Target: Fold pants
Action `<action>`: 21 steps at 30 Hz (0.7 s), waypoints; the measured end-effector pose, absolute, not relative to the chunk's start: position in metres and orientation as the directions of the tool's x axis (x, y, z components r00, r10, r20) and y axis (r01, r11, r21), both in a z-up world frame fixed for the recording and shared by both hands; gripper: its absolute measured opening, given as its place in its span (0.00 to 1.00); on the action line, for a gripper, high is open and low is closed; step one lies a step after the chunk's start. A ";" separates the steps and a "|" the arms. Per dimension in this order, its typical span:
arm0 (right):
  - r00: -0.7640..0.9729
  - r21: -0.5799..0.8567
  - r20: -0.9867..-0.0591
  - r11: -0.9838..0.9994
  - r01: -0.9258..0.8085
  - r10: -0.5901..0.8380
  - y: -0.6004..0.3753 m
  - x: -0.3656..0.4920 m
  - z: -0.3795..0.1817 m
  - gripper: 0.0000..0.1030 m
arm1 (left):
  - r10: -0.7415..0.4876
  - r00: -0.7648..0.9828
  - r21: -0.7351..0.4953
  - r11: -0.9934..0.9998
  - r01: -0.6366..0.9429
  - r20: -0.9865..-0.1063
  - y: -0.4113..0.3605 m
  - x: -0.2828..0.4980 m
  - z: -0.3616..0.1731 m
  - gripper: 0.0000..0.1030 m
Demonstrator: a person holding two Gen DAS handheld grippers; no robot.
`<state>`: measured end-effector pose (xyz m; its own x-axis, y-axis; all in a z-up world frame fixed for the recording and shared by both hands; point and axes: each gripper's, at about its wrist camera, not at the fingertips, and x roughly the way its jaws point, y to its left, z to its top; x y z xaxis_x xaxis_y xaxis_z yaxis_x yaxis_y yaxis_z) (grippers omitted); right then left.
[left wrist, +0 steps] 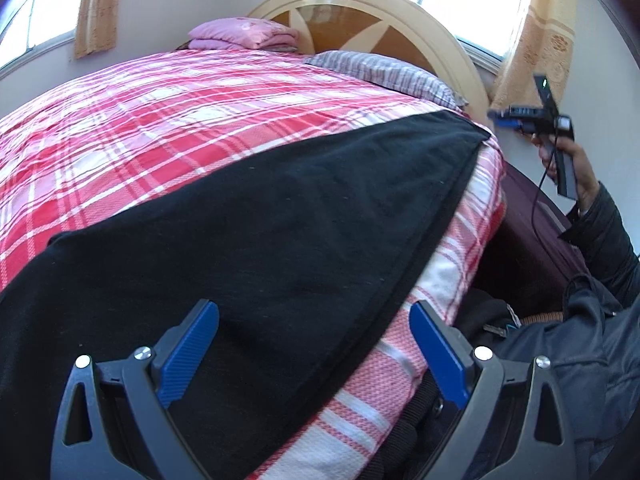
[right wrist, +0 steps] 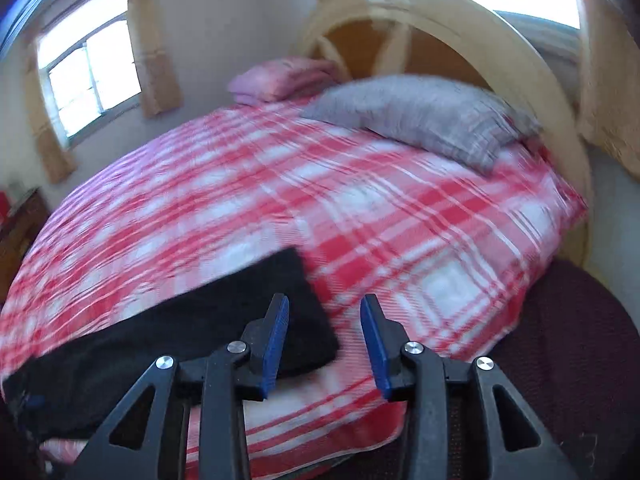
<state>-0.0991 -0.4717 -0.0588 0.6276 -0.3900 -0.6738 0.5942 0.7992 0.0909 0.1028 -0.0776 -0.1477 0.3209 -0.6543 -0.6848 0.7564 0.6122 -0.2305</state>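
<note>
The black pants (left wrist: 256, 236) lie flat along the near edge of the bed, on a red and white plaid cover (left wrist: 160, 112). My left gripper (left wrist: 314, 316) is open and empty, just above the pants near the bed's edge. My right gripper (right wrist: 324, 312) is open and empty, above the end of the pants (right wrist: 224, 320) and the plaid cover (right wrist: 320, 200). The right gripper also shows in the left wrist view (left wrist: 520, 116), held in a hand off the bed's right corner, beyond the far end of the pants.
A grey striped pillow (right wrist: 420, 116) and folded pink cloth (left wrist: 244, 34) lie by the curved wooden headboard (left wrist: 400, 20). A dark maroon surface (right wrist: 568, 328) lies beside the bed on the right. The person's dark jacket (left wrist: 580, 340) is at the right. Windows with curtains line the walls.
</note>
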 end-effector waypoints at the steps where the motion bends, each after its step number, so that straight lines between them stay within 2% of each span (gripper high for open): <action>1: 0.666 0.096 -0.662 0.843 0.530 -0.344 -0.454 -0.093 -0.054 0.38 | -0.661 0.316 -0.234 0.606 0.760 -0.681 -0.080 0.101 -0.148 0.95; 5: 0.703 0.077 -0.705 0.976 0.204 -0.091 -0.370 -0.051 -0.065 0.38 | -0.662 0.291 -0.233 0.585 0.777 -0.691 -0.088 0.096 -0.151 0.95; 8: 0.651 0.029 -0.759 0.999 0.039 -0.003 -0.312 -0.026 -0.089 0.38 | -0.651 0.292 -0.207 0.577 0.790 -0.701 -0.090 0.092 -0.151 0.95; 14: 0.555 -0.122 -0.832 0.975 -0.184 0.001 -0.242 -0.024 -0.123 0.38 | -0.651 0.294 -0.215 0.585 0.782 -0.700 -0.085 0.096 -0.150 0.95; 18: 0.539 -0.254 -0.837 0.941 -0.223 -0.098 -0.233 -0.025 -0.148 0.38 | -0.654 0.293 -0.230 0.591 0.773 -0.697 -0.084 0.099 -0.150 0.95; 21: 0.553 -0.264 -0.827 0.940 -0.218 -0.104 -0.234 -0.025 -0.150 0.38 | -0.651 0.295 -0.223 0.591 0.776 -0.699 -0.085 0.098 -0.150 0.95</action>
<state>-0.0245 -0.2338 -0.1500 0.5530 -0.1036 -0.8267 -0.2183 0.9396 -0.2637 0.0982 -0.0846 -0.1505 0.2950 -0.6511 -0.6993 0.7756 0.5906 -0.2227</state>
